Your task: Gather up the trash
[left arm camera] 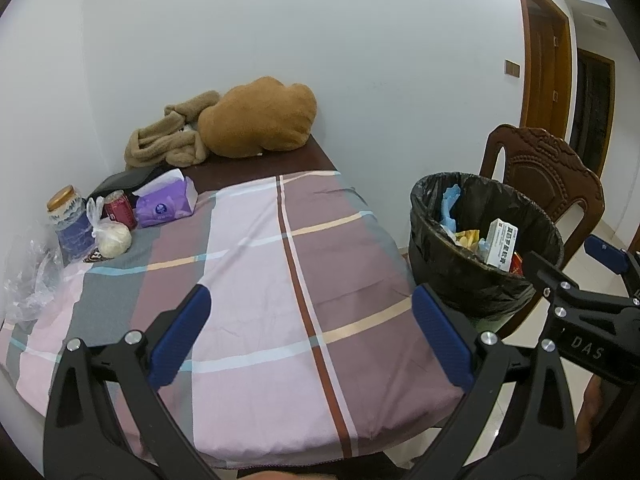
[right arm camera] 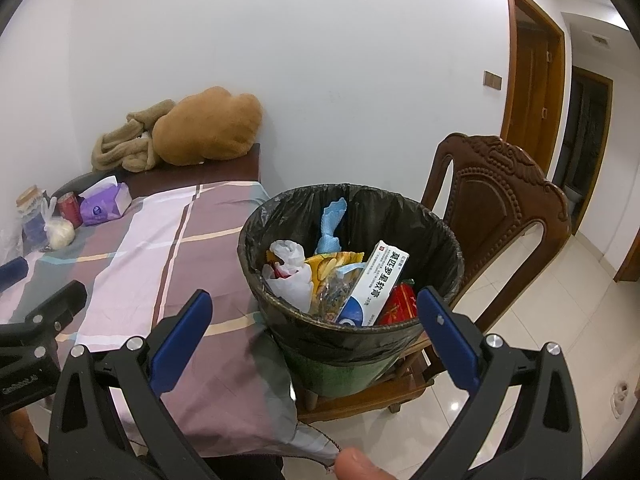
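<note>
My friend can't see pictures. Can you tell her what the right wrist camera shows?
An open, empty hand-held gripper points at a black-lined trash bin full of wrappers and a white box, standing on a wooden chair. Left is a table with a plaid cloth.

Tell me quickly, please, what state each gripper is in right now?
Left gripper: open, holding nothing, above the checked cloth.
Right gripper: open, holding nothing, facing the trash bin.

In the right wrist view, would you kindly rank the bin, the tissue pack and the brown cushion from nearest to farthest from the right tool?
1. Bin: just ahead, on the chair.
2. Tissue pack: far left, on the table.
3. Brown cushion: by the wall, at the table's end.
</note>
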`<control>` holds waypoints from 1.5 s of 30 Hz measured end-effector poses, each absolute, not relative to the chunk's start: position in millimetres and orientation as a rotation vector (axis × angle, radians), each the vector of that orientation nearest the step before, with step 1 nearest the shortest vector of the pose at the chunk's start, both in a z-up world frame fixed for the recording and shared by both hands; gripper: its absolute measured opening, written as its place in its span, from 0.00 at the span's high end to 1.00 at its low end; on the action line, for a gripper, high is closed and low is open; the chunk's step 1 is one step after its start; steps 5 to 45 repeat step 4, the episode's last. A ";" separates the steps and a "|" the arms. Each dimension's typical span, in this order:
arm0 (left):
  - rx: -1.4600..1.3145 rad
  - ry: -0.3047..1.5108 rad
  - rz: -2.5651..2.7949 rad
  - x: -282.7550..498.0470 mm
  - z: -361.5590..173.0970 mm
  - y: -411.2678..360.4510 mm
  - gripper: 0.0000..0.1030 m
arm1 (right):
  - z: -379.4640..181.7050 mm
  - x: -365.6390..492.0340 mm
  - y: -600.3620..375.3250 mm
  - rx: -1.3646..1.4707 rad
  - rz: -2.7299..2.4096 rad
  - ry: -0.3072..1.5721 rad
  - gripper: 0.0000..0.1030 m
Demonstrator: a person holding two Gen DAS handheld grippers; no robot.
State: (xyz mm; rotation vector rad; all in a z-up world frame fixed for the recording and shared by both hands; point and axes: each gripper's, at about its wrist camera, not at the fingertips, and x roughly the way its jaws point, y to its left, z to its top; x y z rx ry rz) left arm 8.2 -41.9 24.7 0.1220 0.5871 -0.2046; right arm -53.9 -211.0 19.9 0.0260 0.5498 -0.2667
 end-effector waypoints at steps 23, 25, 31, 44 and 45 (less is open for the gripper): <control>0.121 0.600 -0.191 17.5 20.2 -39.4 0.03 | 26.4 -60.2 -213.7 0.058 -0.252 0.489 0.03; 0.121 0.600 -0.191 17.5 20.2 -39.4 0.03 | 26.4 -60.2 -213.7 0.058 -0.252 0.489 0.03; 0.121 0.600 -0.191 17.5 20.2 -39.4 0.03 | 26.4 -60.2 -213.7 0.058 -0.252 0.489 0.03; 0.121 0.600 -0.191 17.5 20.2 -39.4 0.03 | 26.4 -60.2 -213.7 0.058 -0.252 0.489 0.03; 0.121 0.600 -0.191 17.5 20.2 -39.4 0.03 | 26.4 -60.2 -213.7 0.058 -0.252 0.489 0.03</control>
